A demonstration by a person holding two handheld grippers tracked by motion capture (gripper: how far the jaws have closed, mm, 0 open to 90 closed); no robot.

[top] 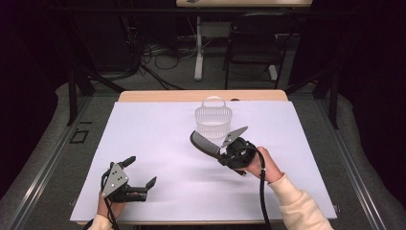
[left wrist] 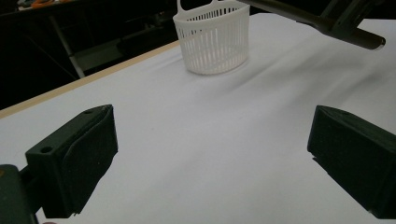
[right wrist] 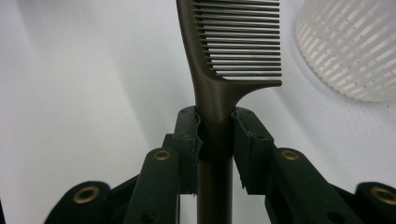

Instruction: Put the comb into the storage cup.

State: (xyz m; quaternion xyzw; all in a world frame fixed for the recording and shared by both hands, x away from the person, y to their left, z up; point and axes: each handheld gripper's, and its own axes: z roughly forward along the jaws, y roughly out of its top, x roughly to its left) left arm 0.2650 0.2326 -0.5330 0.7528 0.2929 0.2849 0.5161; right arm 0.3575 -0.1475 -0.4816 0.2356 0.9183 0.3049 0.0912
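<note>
My right gripper [top: 221, 154] is shut on the handle of a dark comb [top: 203, 143], held above the white sheet just in front of a white slatted basket [top: 213, 120]. In the right gripper view the comb [right wrist: 233, 56] stands up between the two jaws, its teeth pointing right, with the basket [right wrist: 350, 46] at the upper right. My left gripper [top: 141, 171] rests open near the table's front left, nothing between its jaws. From the left gripper view the basket [left wrist: 212, 39] stands far ahead and the comb's handle [left wrist: 327, 23] crosses the top right.
A white sheet [top: 153, 139] covers the table, with a wooden edge [top: 201, 96] at the back. Beyond the table stand a dark chair [top: 253, 43], a white table leg [top: 198, 48] and loose cables on the floor.
</note>
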